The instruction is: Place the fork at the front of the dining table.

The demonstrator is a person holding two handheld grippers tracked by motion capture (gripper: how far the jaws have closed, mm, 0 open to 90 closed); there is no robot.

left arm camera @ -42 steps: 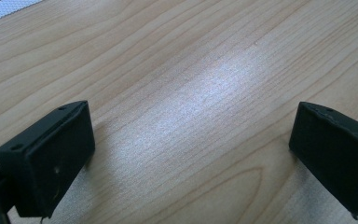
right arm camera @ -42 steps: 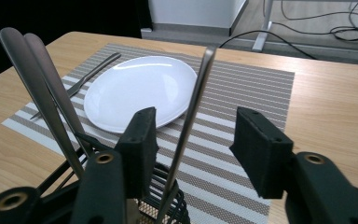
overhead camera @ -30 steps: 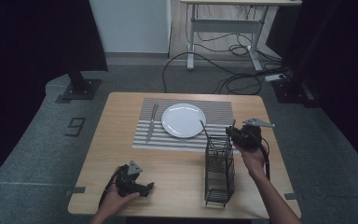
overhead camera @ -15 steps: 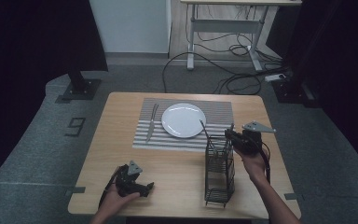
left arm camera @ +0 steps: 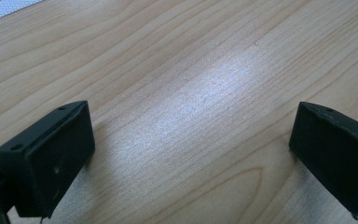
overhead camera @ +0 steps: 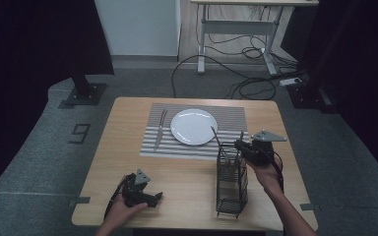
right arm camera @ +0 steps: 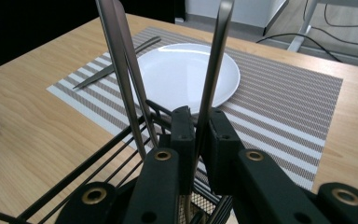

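A black wire cutlery caddy (overhead camera: 231, 179) stands on the right side of the wooden table (overhead camera: 192, 184). My right gripper (overhead camera: 239, 145) is at the caddy's far top edge. In the right gripper view my right gripper (right arm camera: 198, 119) is shut on a metal utensil handle (right arm camera: 213, 70) that rises from the caddy (right arm camera: 88, 158). A second utensil handle (right arm camera: 121, 60) leans to its left, untouched. My left gripper (overhead camera: 150, 198) rests low at the front left. In the left gripper view, my left gripper (left arm camera: 191, 154) is open over bare wood, its jaws wide apart.
A white plate (overhead camera: 193, 126) sits on a striped placemat (overhead camera: 236, 118) at the far middle of the table, with a knife (overhead camera: 160, 129) to its left. Both appear in the right gripper view: the plate (right arm camera: 186, 74) and the knife (right arm camera: 91, 78). Cables lie on the floor behind.
My right gripper has eased slightly down and nearer at the caddy's top. The left gripper has stayed where it was.
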